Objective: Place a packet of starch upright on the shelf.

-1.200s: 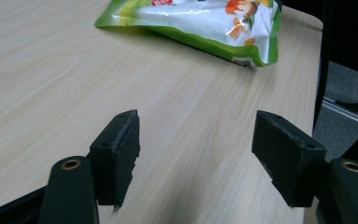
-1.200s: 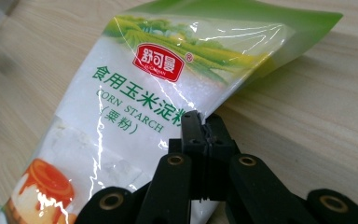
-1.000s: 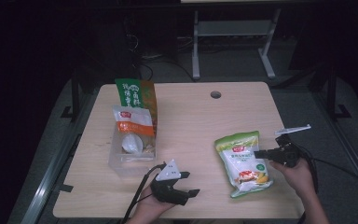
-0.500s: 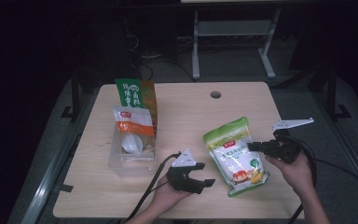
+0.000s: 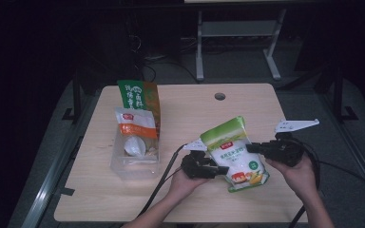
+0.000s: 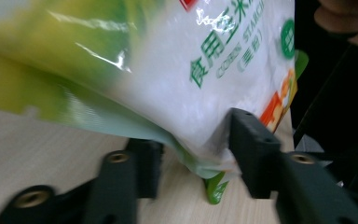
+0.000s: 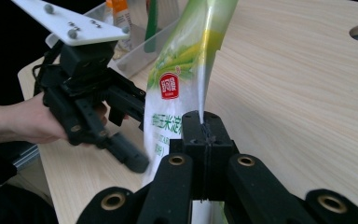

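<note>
A green and white corn starch bag (image 5: 235, 154) is held tilted up off the wooden table (image 5: 190, 109), its bottom end toward the front edge. My right gripper (image 5: 252, 148) is shut on the bag's right edge; in the right gripper view the pads (image 7: 204, 128) pinch the thin side seam of the bag (image 7: 177, 88). My left gripper (image 5: 216, 168) is at the bag's left side. Its jaws (image 6: 198, 158) have just been closing, with the bag's lower edge (image 6: 205, 70) between them and a gap still showing. The left gripper (image 7: 133, 130) appears beyond the bag in the right gripper view.
A clear plastic bin (image 5: 133, 166) stands at the table's left and holds a green packet (image 5: 138, 95) and an orange and white packet (image 5: 134, 124). A round cable hole (image 5: 220, 96) lies at the table's back. Cables trail off the front edge.
The right gripper has lifted the bag and carried it left, tilting it up. The left gripper has moved right to the bag's left edge, and its jaws have narrowed.
</note>
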`<state>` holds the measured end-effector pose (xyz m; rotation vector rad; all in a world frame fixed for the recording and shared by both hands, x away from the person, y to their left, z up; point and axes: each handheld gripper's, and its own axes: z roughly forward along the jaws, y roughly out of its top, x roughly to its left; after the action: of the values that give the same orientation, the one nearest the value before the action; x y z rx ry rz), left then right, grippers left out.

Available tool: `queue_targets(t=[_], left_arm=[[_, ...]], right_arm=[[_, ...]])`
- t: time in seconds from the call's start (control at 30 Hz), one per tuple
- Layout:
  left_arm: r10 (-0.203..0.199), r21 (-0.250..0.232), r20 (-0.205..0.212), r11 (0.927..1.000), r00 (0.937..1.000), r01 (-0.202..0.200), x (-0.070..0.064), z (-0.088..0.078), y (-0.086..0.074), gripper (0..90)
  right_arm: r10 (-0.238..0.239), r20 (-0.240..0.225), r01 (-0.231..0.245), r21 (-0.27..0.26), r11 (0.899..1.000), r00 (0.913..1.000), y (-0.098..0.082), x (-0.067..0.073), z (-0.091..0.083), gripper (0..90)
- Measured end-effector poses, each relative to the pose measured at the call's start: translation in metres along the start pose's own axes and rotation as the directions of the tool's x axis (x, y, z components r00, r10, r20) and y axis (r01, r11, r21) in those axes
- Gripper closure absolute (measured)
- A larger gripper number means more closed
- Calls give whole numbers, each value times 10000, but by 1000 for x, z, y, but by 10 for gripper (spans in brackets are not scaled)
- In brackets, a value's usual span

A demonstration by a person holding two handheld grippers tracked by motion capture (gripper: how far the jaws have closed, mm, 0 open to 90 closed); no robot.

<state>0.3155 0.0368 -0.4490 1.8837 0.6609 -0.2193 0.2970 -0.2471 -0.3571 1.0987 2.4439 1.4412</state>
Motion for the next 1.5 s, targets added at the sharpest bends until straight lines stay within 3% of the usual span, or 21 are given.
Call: queue_targets(t=[0.1,0.23,0.33,0.43,0.53,0.67,0.83,1.03,1.23,1.5], left_arm=[[365,-72,-271,9993,9990,-367,-1,-6,6,684],[628,-328,-1006,9973,9929,-664,-3,-16,17,802],[970,-173,-1661,9947,9813,-1013,-4,-22,23,821],[1227,-53,-2045,9920,9712,-1264,-3,-26,25,830],[1710,248,-2400,9851,9556,-1700,-5,-28,25,832],[1926,370,-2504,9812,9488,-1894,-4,-27,24,837],[2240,609,-2518,9746,9415,-2155,-7,-24,22,838],[2633,728,-2521,9647,9312,-2530,-12,-23,20,841],[2660,782,-2493,9639,9312,-2544,-12,-24,20,839],[2694,784,-2525,9630,9293,-2579,-13,-24,20,836]], right_arm=[[-45,-74,44,-150,9999,10000,1,3,0,896],[-270,-160,261,-540,9982,9995,4,7,2,895],[-616,142,622,-506,9968,9980,5,9,7,894],[-615,180,625,-610,9962,9979,1,8,14,892],[-536,99,542,-751,9957,9985,-6,7,19,888],[-326,-86,317,-832,9960,9994,-19,2,24,881],[-190,-210,178,-524,9985,9996,-28,-1,24,866],[-243,-472,228,-332,9992,9986,-34,-1,27,781],[-411,-469,400,-239,9989,9981,-31,2,31,686],[-671,-162,671,-1,9977,9976,-26,9,40,658]])
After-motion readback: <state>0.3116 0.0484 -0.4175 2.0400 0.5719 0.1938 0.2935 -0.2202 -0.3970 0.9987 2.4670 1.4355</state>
